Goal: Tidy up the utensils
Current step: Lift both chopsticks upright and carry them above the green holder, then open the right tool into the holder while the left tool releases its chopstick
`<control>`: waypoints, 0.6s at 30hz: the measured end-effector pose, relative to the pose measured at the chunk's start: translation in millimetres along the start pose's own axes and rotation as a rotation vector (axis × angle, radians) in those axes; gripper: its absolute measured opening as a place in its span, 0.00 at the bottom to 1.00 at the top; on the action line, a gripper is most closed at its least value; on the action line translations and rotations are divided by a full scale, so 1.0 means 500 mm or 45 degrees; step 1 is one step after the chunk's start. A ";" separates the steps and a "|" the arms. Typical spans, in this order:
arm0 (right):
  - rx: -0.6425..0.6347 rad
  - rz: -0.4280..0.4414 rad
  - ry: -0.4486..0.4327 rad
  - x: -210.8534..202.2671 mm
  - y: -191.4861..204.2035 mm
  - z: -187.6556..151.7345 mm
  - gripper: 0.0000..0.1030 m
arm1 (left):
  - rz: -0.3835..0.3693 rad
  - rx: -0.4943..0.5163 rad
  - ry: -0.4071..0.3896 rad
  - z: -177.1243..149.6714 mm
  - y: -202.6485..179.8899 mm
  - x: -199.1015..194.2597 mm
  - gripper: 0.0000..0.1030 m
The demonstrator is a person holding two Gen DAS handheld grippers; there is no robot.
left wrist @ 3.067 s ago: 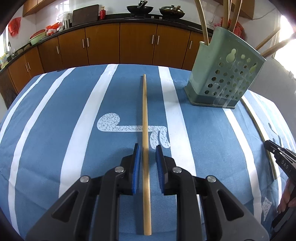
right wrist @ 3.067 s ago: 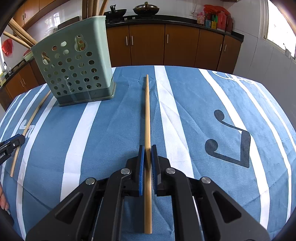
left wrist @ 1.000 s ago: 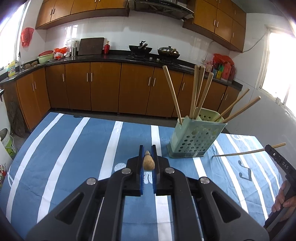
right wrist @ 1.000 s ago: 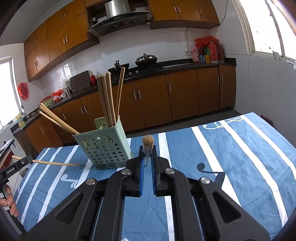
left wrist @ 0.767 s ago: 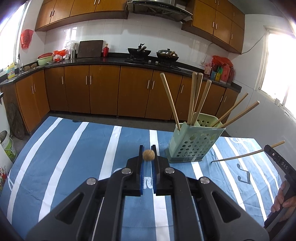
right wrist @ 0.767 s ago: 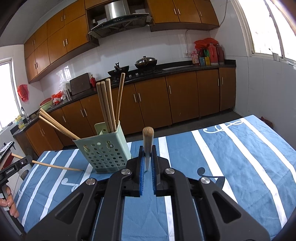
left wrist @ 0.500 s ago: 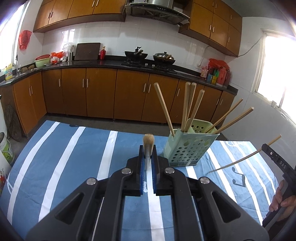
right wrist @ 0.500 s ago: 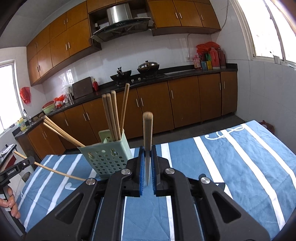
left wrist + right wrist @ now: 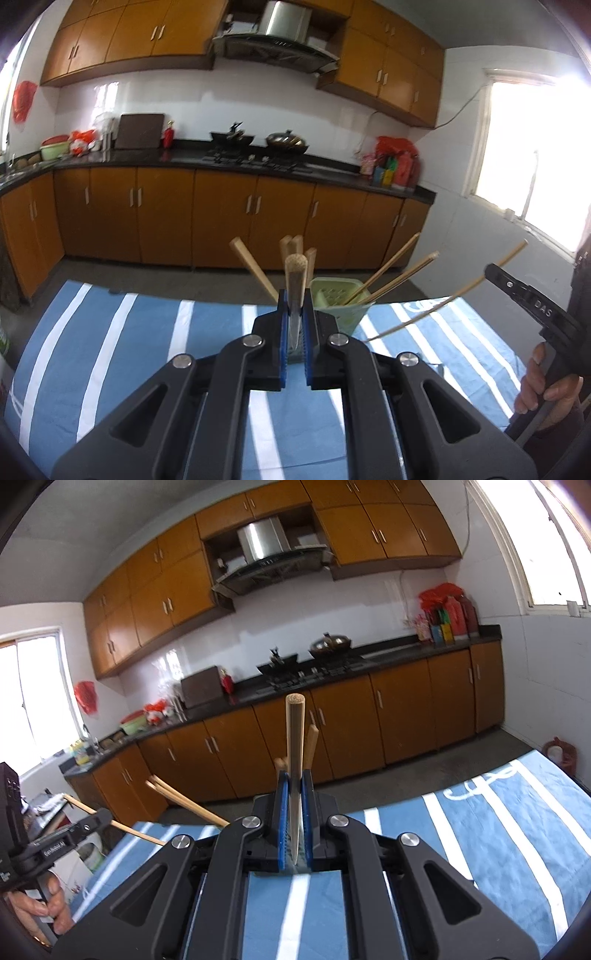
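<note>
My left gripper (image 9: 295, 300) is shut on a wooden chopstick (image 9: 295, 273) that stands up between its blue pads. Just behind it, on the blue striped tablecloth (image 9: 110, 332), stands the green perforated holder (image 9: 334, 299) with several chopsticks leaning out. My right gripper (image 9: 294, 781) is shut on another chopstick (image 9: 295, 738), also tilted upward. In the right wrist view the holder is hidden behind the gripper; only its chopsticks (image 9: 184, 801) show. Each view catches the other gripper: the right gripper (image 9: 493, 271) with its thin stick, and the left gripper (image 9: 105, 818).
A person's hand (image 9: 546, 391) grips the right tool's handle, and another hand (image 9: 44, 904) the left one. Brown kitchen cabinets (image 9: 166, 214) and a dark counter with pans run behind the table. The tablecloth (image 9: 480, 830) stretches out to the right.
Both grippers have lifted their chopsticks off the cloth and risen. The held sticks now tilt upward, and the holder sits lower in both views, partly or fully behind the fingers.
</note>
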State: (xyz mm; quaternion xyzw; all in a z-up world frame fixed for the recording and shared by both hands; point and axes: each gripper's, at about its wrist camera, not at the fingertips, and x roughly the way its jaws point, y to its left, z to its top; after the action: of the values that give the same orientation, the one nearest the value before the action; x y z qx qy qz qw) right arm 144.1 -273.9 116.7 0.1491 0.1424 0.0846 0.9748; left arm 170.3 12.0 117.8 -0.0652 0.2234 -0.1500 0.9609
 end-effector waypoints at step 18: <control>-0.056 0.022 -0.155 0.045 0.056 0.058 0.07 | 0.012 -0.103 -0.259 0.111 -0.033 0.013 0.08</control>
State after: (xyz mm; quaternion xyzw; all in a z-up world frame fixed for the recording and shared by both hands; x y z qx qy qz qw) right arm 170.6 -250.5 146.7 0.1336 0.0795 0.0867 0.9840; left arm 196.5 -2.7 167.8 -0.1180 0.1308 -0.1290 0.9759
